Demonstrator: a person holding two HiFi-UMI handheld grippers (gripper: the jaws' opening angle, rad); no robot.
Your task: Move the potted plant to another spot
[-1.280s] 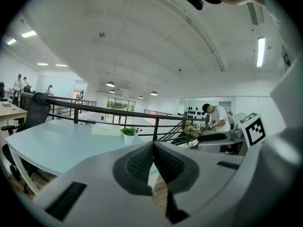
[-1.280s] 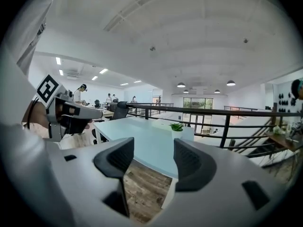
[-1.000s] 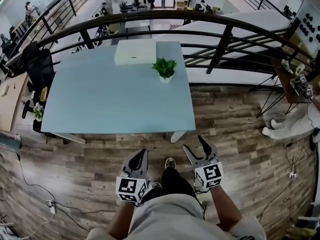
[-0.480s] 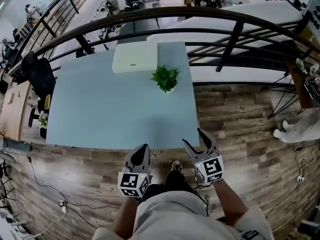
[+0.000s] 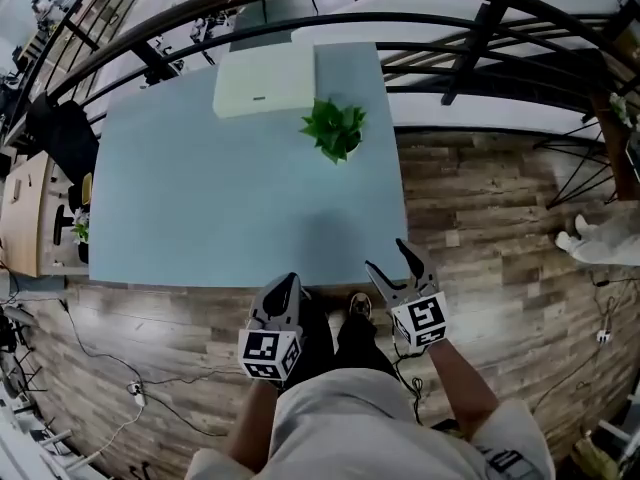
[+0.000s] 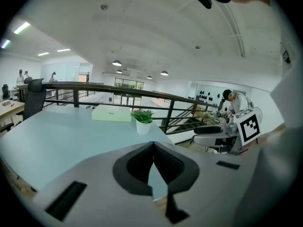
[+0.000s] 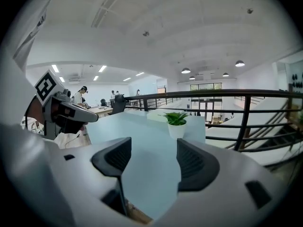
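The potted plant (image 5: 335, 133), green leaves in a small white pot, stands upright near the far right corner of the light blue table (image 5: 220, 198). It also shows in the left gripper view (image 6: 143, 119) and the right gripper view (image 7: 177, 122). Both grippers hover at the table's near edge, far short of the plant. My left gripper (image 5: 288, 286) is shut with nothing in it, its jaws meeting at the tips (image 6: 152, 145). My right gripper (image 5: 388, 258) is open and empty (image 7: 154, 150), and the plant shows in line with the gap.
A flat white box (image 5: 265, 86) lies on the table just behind and left of the plant. A black railing (image 5: 450, 28) runs behind the table. A black office chair (image 5: 60, 133) and a wooden desk stand to the left. Cables lie on the wooden floor.
Both grippers and the person have come forward to the table's near edge, still side by side. The plant and box have not moved on the table.
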